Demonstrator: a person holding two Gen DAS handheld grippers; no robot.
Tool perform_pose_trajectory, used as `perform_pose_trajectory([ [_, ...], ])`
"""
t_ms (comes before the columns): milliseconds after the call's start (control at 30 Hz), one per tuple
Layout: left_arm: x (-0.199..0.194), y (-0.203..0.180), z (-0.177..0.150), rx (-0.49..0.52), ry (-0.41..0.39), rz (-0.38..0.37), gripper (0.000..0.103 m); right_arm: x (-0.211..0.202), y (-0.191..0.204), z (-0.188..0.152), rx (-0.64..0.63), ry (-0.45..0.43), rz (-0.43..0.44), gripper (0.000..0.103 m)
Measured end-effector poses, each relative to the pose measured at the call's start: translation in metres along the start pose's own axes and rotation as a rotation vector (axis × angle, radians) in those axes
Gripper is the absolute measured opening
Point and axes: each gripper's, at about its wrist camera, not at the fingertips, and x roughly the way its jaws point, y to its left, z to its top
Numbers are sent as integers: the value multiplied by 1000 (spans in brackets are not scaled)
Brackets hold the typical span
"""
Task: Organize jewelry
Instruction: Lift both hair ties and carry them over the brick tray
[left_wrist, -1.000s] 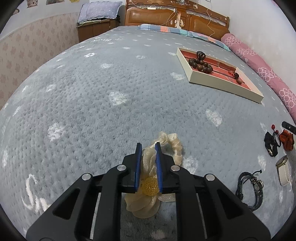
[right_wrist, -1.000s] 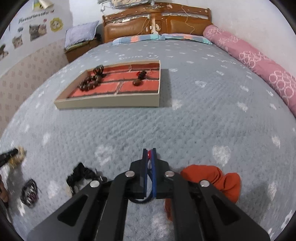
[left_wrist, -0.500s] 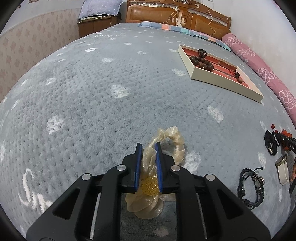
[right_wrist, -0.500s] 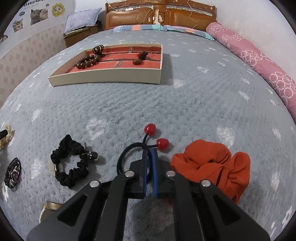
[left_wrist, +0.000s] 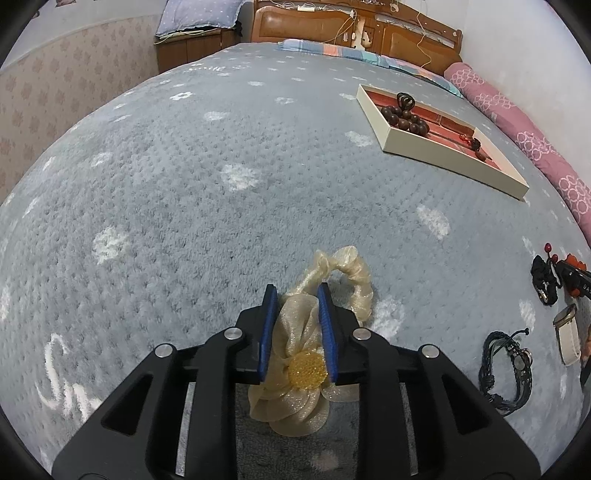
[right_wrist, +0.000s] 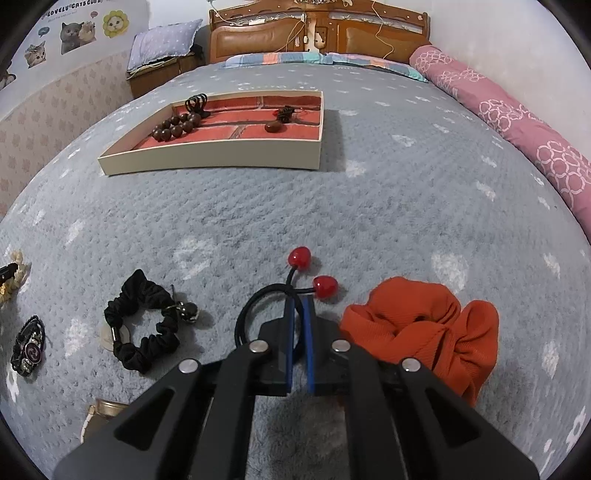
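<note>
- The left gripper (left_wrist: 295, 301) has its blue pads closed around the gauzy petals of a cream flower scrunchie (left_wrist: 314, 332) near the bed's foot edge. The beaded yellow centre sits between the jaws, and the elastic loop trails ahead onto the grey bedspread (left_wrist: 184, 184).
- The right gripper (right_wrist: 298, 308) pinches the thin black cord of a cherry hair tie (right_wrist: 295, 284), jaws nearly together. Its two red beads lie just past the fingertips, touching the bedspread.
- The jewelry tray (right_wrist: 221, 157) lies well apart toward the headboard, already holding wooden beads (right_wrist: 177, 127) in its left part.
- Both pieces look featherlight and limp — the gauze likely crushes and springs back, so a hold near the flower's firm centre seems safest. The smooth cord could slip, so a grip close to the beads' knot should serve better.
- An orange scrunchie (right_wrist: 424, 328) sits just beside the right gripper. A black scrunchie (right_wrist: 142, 321) and a bracelet (right_wrist: 27, 347) wait nearer the left edge.
</note>
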Motion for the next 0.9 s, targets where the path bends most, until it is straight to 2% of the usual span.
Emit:
perform_pose_trajectory([
  [133,0,0,-1,9,0,8,24,0,-1,0,0,0,1,8],
  [167,0,0,-1,10,0,9,25,-1,-1,0,1,1,0,13],
  [200,0,0,-2,10,-1,10,26,-1,-1,0,1,3,4,24],
  [233,0,0,-2,9,-2,11,27,0,0,0,-2,2,1,30],
  [333,-1,1,-3,3,1,10,29,0,3,0,-13,1,-16,30],
  [467,-2,0,-6,11,9,11,40,10,4,3,1,26,-3,30],
  [567,-2,-2,-7,22,16,13,44,19,7,9,10,35,-5,32],
  [667,-1,-5,-8,32,20,22,44,25,9,13,13,35,0,23],
  [733,0,-5,-8,30,23,22,42,26,7,12,15,30,7,6],
  [900,0,-2,-7,19,21,28,30,21,4,11,25,3,26,3],
])
